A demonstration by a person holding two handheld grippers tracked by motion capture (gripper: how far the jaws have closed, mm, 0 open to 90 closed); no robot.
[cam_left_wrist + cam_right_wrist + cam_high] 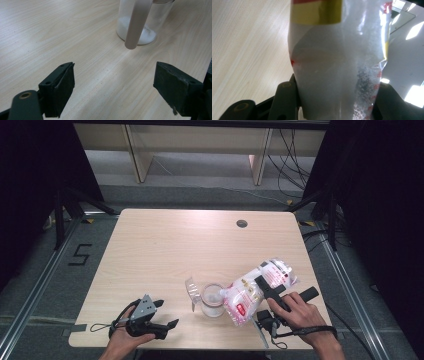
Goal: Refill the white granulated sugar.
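While the right gripper (266, 289) is held over the near right part of the bench (165, 250), its jaws are clenched on a plastic bag (252, 292) of white powder, pinched across the bag's middle. Seen in the right gripper view, the bag (332, 62) is squeezed between the two black jaws and rises ahead of them, with a yellow and red label at its far end. In the high view, the bag is tilted with its lower end just beside, perhaps over, the rim of a clear glass jar (212, 300); whether that end is cut open cannot be told.

A layer of white powder is seen in the bottom of the jar (145, 22), which stands ahead of the left gripper (113, 85). Those jaws are released, spread wide above the bare bench, with nothing between them. A pale spoon handle (136, 22) leans out of the jar toward them.

The step in hand is judged to be pouring powder from the bag into the jar. For the next move, the bag's mouth would have to be kept over the jar's opening and the tilt increased gently, so that powder is not spilled; the jar could be steadied by the idle left jaws.
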